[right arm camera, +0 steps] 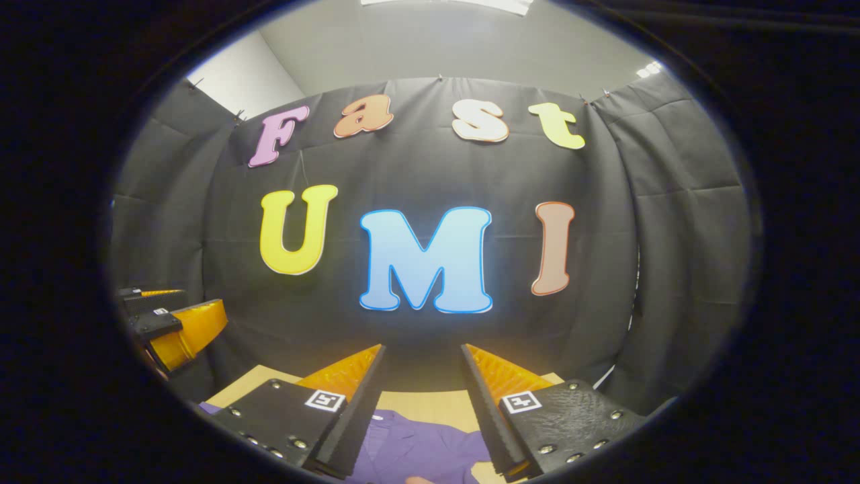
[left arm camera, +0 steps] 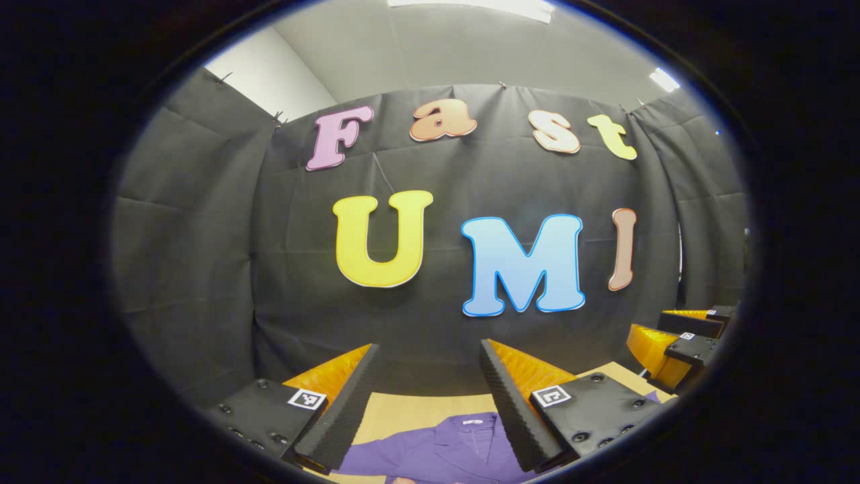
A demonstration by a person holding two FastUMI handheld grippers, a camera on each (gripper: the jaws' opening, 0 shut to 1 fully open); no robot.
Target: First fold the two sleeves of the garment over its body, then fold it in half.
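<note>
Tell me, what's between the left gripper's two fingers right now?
Nothing held: in the left gripper view the left gripper is open, the purple shirt on the table showing beyond.

We can read no words, numbers or brand names on any object here. The purple collared cloth shirt (left arm camera: 457,452) carries a small white tag (left arm camera: 471,421) inside its collar, too small for us to make out. Above the shirt, square black-and-white coded markers (left arm camera: 307,399) sit on the left gripper (left arm camera: 428,346) and on the right gripper (right arm camera: 422,347). They bear block patterns, not letters or digits.
</note>
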